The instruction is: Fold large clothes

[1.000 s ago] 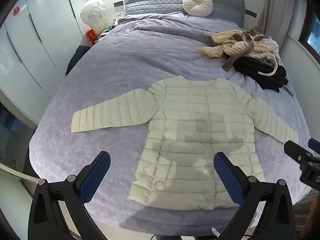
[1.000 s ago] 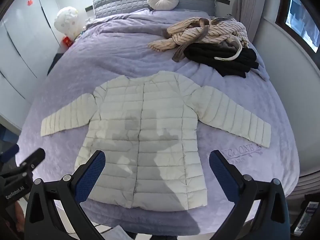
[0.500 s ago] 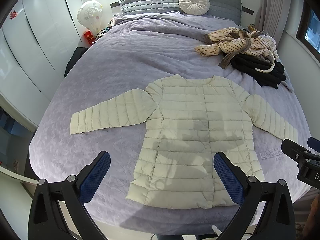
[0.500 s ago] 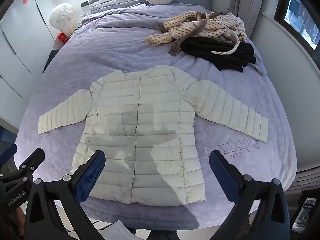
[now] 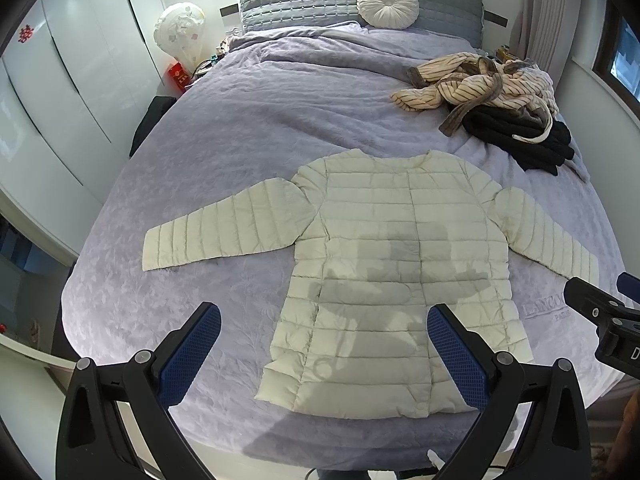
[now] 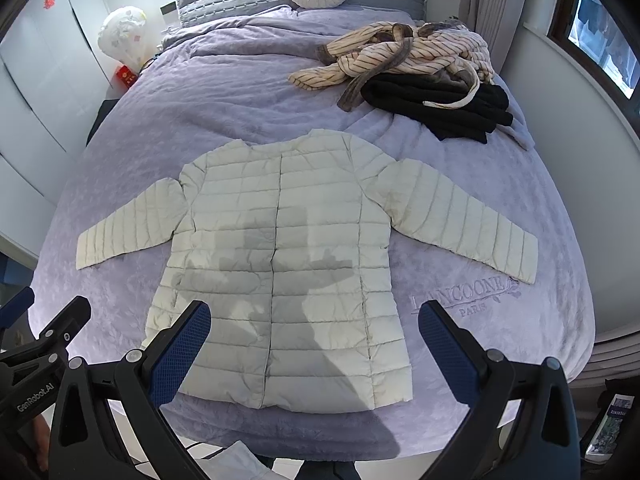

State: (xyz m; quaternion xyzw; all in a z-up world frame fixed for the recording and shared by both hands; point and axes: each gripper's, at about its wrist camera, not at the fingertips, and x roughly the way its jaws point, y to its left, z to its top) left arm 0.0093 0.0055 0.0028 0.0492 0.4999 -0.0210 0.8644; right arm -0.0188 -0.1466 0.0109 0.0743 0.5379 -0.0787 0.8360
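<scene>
Lying flat on the lavender bedspread, sleeves spread, the cream quilted jacket is sitting near the foot edge. Both the left gripper and right gripper are hovering above it, jaws wide apart, holding nothing. Striped and black clothes are piling beside the wall; wardrobe doors are getting cut off at the frame's edge.

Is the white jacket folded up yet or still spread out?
Spread out. The jacket lies flat on the bed, front closed, with both sleeves stretched out to the sides and no part turned over.
</scene>
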